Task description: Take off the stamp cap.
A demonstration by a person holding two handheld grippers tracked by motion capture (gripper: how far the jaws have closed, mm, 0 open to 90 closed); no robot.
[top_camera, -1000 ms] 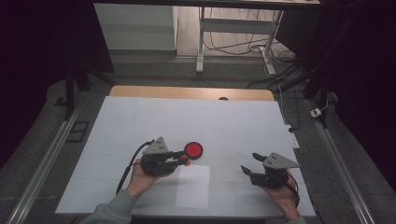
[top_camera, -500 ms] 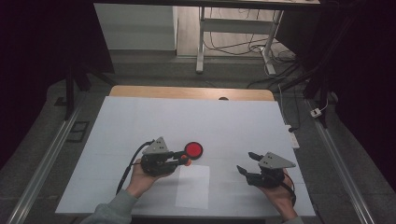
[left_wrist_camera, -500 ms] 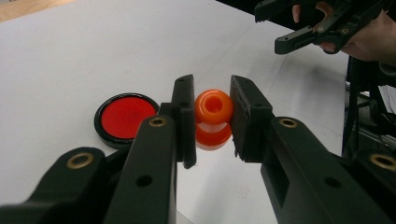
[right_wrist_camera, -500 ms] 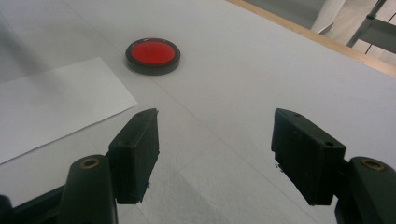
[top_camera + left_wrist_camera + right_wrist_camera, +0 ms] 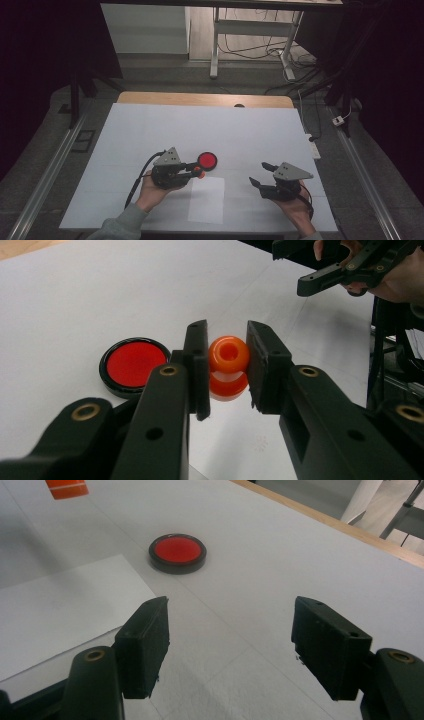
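The left tool [image 5: 227, 370] is clamped on an orange piece [image 5: 228, 365] with a hole through its top; both pads press its sides, and it sits above the white surface [image 5: 240, 130]. In the high view the left tool [image 5: 196, 171] points toward three o'clock, with the orange piece [image 5: 198, 172] at its tip. A red disc [image 5: 207, 160] in a black rim lies flat on the surface just beside the tip, at about one o'clock from it. A white sheet [image 5: 207, 199] lies at five o'clock from the left tool. The right tool [image 5: 261, 174] stands well apart at three o'clock, its jaws wide with nothing between them, aimed toward ten o'clock.
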